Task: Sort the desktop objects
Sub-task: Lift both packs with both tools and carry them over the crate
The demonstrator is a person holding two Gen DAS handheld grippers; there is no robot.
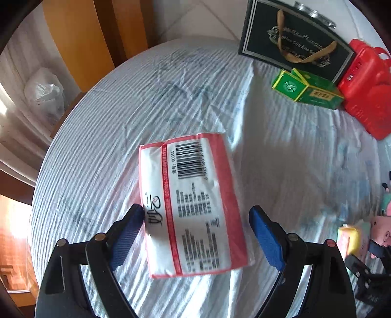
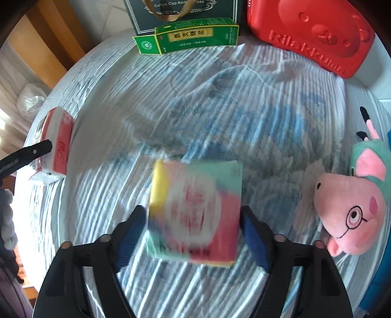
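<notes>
Here, nearest each camera: left gripper (image 1: 196,212) stands wide over the red-and-white tissue pack (image 1: 193,205), which lies flat on the striped tablecloth (image 1: 102,137). Left pad looks at or just touching the pack's edge; right pad is clear of it, so no grip.

Right gripper (image 2: 193,216) straddles the multicoloured tissue pack (image 2: 195,210). The frame is blurred here; both pads sit close to its sides, so I cannot tell whether they press.

Mid-table is bare cloth. A pink plush pig (image 2: 352,210) lies at the right edge.

Far side: green carton (image 2: 188,36), dark gift bag (image 2: 180,12) and red case (image 2: 310,36) cluster together, near touching.

Judgement: sorting is partly along. The rear group looks placed; both tissue packs and the plush remain unplaced.
</notes>
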